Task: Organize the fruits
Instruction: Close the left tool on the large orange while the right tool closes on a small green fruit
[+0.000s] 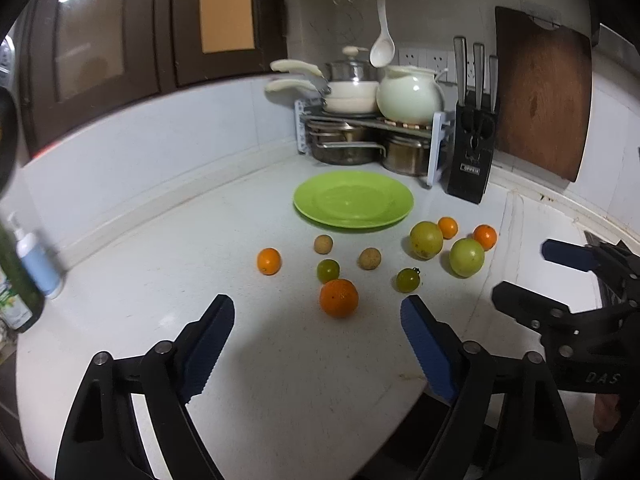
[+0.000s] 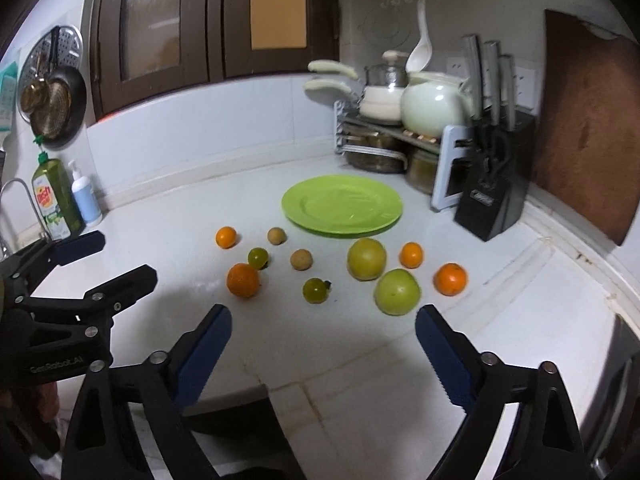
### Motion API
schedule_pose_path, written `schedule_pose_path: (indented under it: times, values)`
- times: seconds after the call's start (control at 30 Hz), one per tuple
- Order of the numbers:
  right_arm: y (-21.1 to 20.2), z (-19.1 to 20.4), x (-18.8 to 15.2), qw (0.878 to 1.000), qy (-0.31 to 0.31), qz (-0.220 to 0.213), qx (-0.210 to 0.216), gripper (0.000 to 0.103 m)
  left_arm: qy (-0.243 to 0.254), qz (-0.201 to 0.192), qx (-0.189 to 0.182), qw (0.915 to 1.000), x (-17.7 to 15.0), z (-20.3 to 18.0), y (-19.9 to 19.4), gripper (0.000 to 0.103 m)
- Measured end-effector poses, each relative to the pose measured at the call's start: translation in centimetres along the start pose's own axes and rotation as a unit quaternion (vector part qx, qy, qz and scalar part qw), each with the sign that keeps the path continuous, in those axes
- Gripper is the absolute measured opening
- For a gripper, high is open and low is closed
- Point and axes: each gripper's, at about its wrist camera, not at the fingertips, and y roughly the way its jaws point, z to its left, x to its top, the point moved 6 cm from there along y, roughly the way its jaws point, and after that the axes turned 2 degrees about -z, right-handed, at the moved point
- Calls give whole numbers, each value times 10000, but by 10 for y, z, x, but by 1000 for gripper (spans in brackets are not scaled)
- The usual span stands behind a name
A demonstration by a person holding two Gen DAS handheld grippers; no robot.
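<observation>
Task status: not started, as far as the views show. Green plate (image 1: 353, 199) sits bare at far centre of the bench (image 1: 120, 280), nothing on it. All fruit loose on the bench, near side of the plate.

Fruit count, left-wrist view: 10 pcs.
- big orange (image 1: 338, 298), nearest, centre, just ahead of the L claw.
- small orange (image 1: 269, 261), far left of the group, on its own.
- 2 brown round fruits (image 1: 323, 243), (image 1: 369, 259), mid, just near of the plate.
- 2 small dark-green fruits (image 1: 328, 270), (image 1: 407, 280); the first is just beside the big orange, can't tell if touching.
- 2 large yellow-green fruits (image 1: 426, 239), (image 1: 466, 257), right cluster, close together.
- 2 small oranges (image 1: 447, 227), (image 1: 485, 237), right cluster, far side.

L claw (image 1: 318, 312): fingers wide apart, nothing between them, clear of all fruit, aimed down toward the big orange.
R claw (image 2: 323, 320): fingers wide apart, empty; the nearer large green fruit (image 2: 397, 291) lies just ahead, a bit right of centre line. No contact.

Done: nil. Left: all 10 pcs, presumably onto the plate (the only receptacle seen). Judged step: approach for first picks, likely big orange for L, a green fruit for R.
</observation>
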Motion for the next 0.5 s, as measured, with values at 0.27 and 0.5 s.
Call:
schedule_pose_path:
  times: [0.27, 0.5]
  values:
    - [61, 3, -1, 9978, 161, 591, 246, 73, 266, 308, -367, 9985, 0, 5, 53, 74]
    - [100, 2, -5, 9941, 345, 1011, 212, 61, 476, 624, -867, 9931, -6, 2, 90, 66]
